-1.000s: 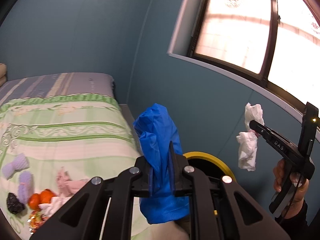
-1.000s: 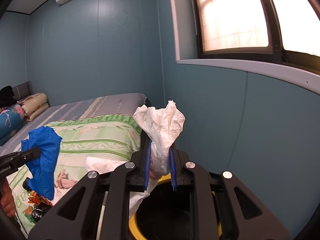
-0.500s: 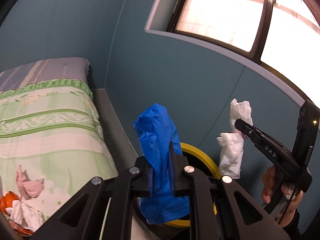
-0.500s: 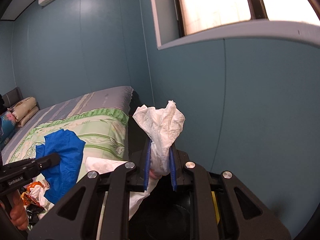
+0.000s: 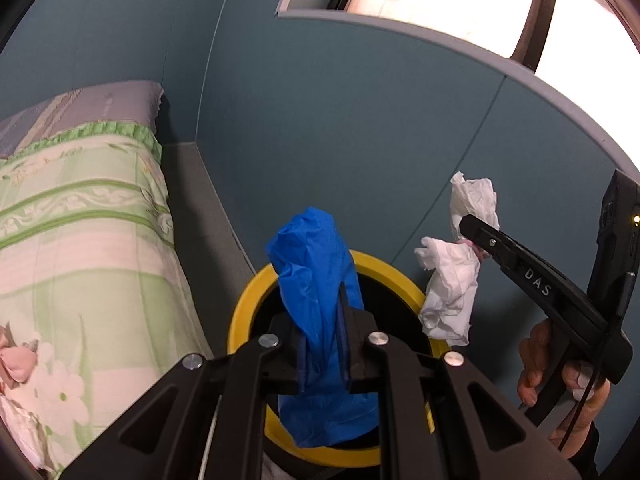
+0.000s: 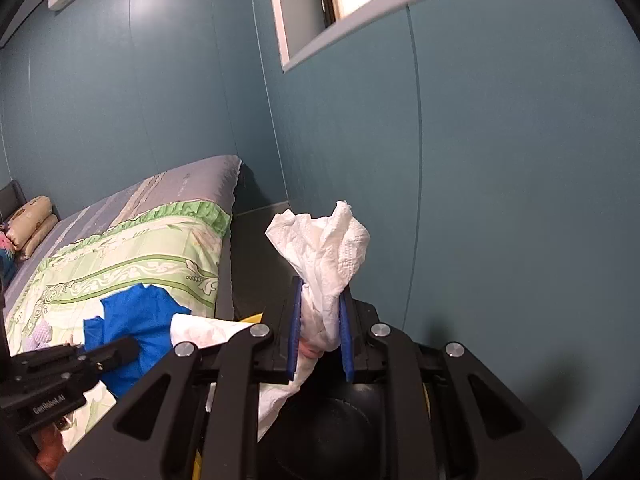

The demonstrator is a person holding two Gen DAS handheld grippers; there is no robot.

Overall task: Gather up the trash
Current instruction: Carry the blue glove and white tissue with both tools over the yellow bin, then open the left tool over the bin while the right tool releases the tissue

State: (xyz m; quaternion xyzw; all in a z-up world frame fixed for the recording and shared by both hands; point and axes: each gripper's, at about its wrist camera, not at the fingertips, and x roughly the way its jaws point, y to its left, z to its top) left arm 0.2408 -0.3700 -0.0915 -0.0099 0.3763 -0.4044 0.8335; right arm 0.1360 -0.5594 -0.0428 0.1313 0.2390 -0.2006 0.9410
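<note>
The left tool (image 5: 323, 344) has its two fingers closed tight, with something pinched between them and standing up past the tips. The right tool (image 6: 320, 340) is likewise clamped, its blue-padded fingers (image 6: 294, 332) squeezed inward on what they carry. Seen from the left tool, the right tool reaches in from its right side, a bare hand (image 5: 560, 380) wrapped round the handle.

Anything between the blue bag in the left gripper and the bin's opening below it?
Nothing: in the left wrist view the blue bag hangs from the left gripper directly over the yellow-rimmed bin.
</note>
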